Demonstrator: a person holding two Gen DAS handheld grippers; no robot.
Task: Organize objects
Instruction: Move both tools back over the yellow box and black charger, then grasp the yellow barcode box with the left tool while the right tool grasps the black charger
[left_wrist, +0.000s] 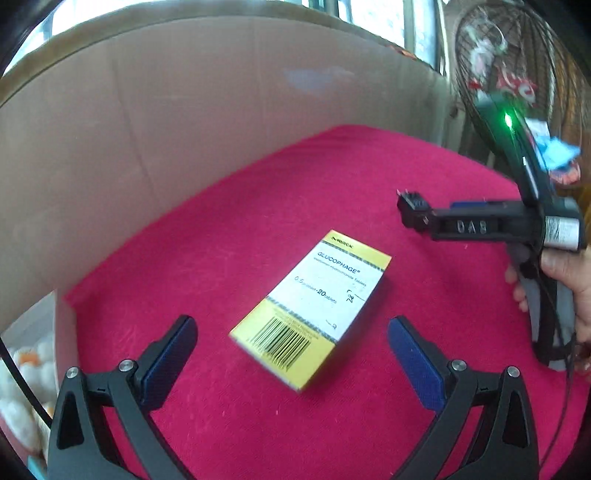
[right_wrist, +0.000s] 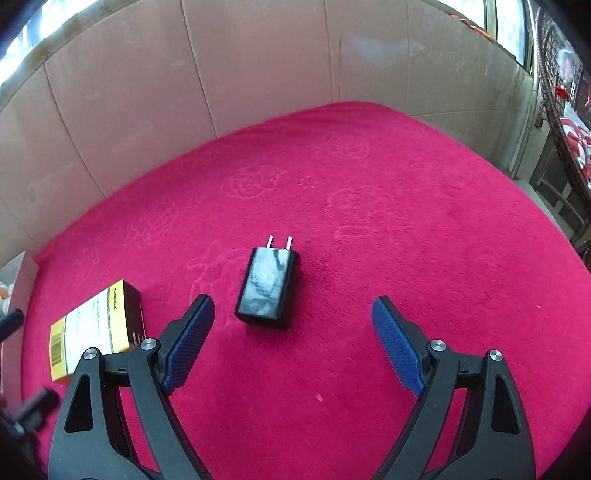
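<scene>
Black charger (right_wrist: 268, 288) lies between the wide-open right gripper (right_wrist: 293, 334) fingers, untouched

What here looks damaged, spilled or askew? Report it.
Nothing is spilled or broken. The medicine box lies flat but askew on the pink cloth; the black charger lies on its back, prongs pointing away. Both are intact.
</scene>
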